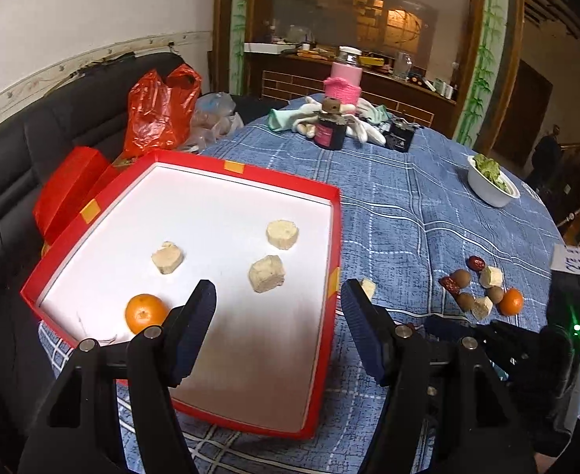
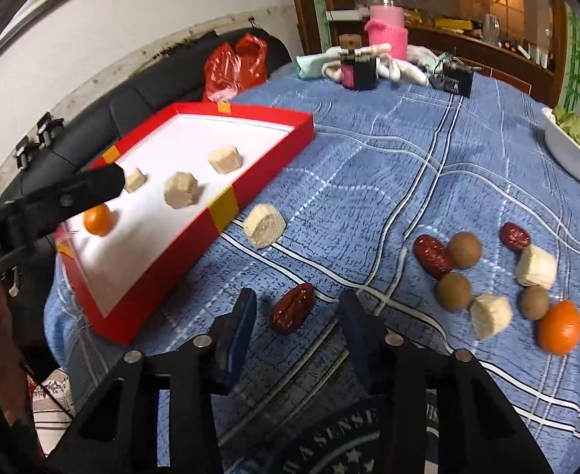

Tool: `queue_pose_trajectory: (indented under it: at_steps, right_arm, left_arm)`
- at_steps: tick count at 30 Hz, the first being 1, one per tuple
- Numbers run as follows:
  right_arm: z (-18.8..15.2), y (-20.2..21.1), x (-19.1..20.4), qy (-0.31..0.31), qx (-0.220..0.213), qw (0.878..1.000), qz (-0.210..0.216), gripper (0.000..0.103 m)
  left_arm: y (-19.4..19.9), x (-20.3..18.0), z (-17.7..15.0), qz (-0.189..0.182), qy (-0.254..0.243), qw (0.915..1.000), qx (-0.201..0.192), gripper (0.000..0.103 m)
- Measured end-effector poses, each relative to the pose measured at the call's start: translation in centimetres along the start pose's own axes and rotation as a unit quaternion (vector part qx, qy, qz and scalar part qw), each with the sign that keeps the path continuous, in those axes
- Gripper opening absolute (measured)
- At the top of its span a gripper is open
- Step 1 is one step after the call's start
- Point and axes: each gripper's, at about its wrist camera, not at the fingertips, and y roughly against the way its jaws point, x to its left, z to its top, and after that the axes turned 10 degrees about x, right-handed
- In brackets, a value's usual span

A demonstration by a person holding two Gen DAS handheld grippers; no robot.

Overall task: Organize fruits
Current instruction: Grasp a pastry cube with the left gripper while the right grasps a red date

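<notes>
We count in red tray (image 1: 331, 197): three cakes (image 1: 267, 273), one orange (image 1: 144, 313) | right view alone shows date (image 2: 291, 308) between right tool (image 2: 297, 310) fingers, seemingly untouched | left tool (image 1: 278, 296) apart, empty.

1. A shallow red box (image 1: 331, 237) with a white floor lies flat on the blue cloth.
2. Inside it sit one orange (image 1: 144, 313) near a corner and three pale, chunky pieces (image 1: 267, 273), set apart.
3. A fourth pale piece (image 2: 264, 224) lies just outside the box wall.
4. A wrinkled red date (image 2: 291, 308) lies alone on the cloth.
5. Further off is a loose cluster: two dates (image 2: 432, 256), three brown round fruits (image 2: 464, 249), two pale pieces (image 2: 535, 265), one orange (image 2: 559, 327).
</notes>
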Motion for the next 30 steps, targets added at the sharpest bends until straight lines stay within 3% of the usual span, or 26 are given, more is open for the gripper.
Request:
queue_pose_trajectory:
  at_steps: [1,3,7,13,19,22,24,25,30]
  right_arm:
    - [0.1,-0.1,-0.1,0.001,0.002,1.0,-0.007,0.039]
    - [0.2,-0.2,-0.1,0.0,0.01,1.0,-0.012,0.018]
    - [-0.2,0.0,0.5,0.023,0.007,0.999,-0.024,0.016]
    - [-1.5,2.5,-1.5,-0.002,-0.024,1.0,-0.015,0.016]
    - [-2.8,3.9,-4.8,-0.045,-0.05,0.998,-0.004,0.016]
    - [-3.0,4.5,-5.4,-0.052,-0.062,0.997,0.007,0.016]
    - [-3.1,4.6,-5.6,-0.053,-0.066,0.996,0.014,0.016]
    - [-3.1,4.6,-5.7,-0.053,-0.066,0.996,0.018,0.016]
    - [-3.4,5.0,-5.7,-0.057,-0.073,0.995,0.034,0.016]
  left_arm:
    - [-0.2,-0.2,0.1,-0.001,-0.001,1.0,0.002,0.065]
    - [-0.3,-0.5,0.1,-0.004,-0.005,1.0,0.003,0.065]
    - [-0.6,-1.2,0.1,-0.004,-0.019,0.9998,0.009,0.065]
    - [-1.5,-4.5,0.0,-0.029,-0.075,0.9965,0.02,0.065]
    - [-5.1,-7.2,0.4,-0.017,-0.099,0.9932,0.06,0.065]
    - [-5.3,-8.5,0.2,-0.009,-0.124,0.9911,0.048,0.064]
    - [-5.3,-9.0,0.2,-0.013,-0.14,0.9891,0.043,0.059]
    - [-5.4,-9.1,0.2,-0.005,-0.146,0.9884,0.043,0.05]
    - [-6.2,-9.3,0.3,-0.01,-0.162,0.9852,0.053,0.048]
